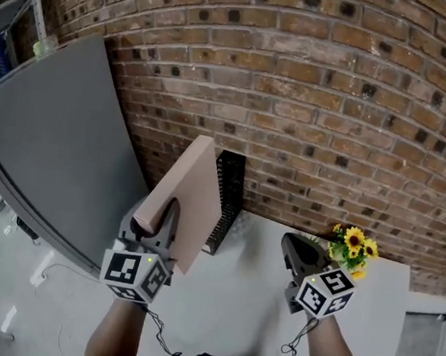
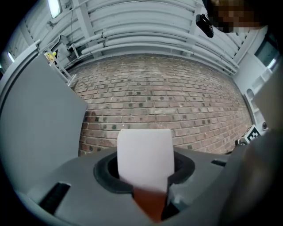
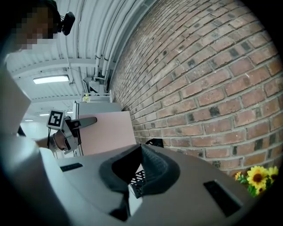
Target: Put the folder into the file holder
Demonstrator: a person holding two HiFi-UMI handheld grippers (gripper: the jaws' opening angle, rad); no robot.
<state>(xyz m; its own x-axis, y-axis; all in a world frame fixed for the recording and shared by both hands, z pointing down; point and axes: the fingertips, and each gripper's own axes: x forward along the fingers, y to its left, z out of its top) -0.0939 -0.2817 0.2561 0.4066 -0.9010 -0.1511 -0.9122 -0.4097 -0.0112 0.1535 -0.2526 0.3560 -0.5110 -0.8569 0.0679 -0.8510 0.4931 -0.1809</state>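
A thick pink folder (image 1: 194, 202) stands on edge above the white table (image 1: 248, 305), its far end close beside the black mesh file holder (image 1: 226, 202) at the brick wall. My left gripper (image 1: 159, 223) is shut on the folder's near end; in the left gripper view the folder (image 2: 145, 156) fills the gap between the jaws. My right gripper (image 1: 295, 250) hovers to the right of the holder, shut and empty. The right gripper view shows the folder (image 3: 108, 132), the left gripper (image 3: 79, 123) and part of the holder (image 3: 154, 143).
A large grey panel (image 1: 51, 136) leans at the left, next to the folder. A pot of yellow flowers (image 1: 353, 247) stands at the wall to the right of my right gripper. The brick wall (image 1: 337, 106) closes off the back.
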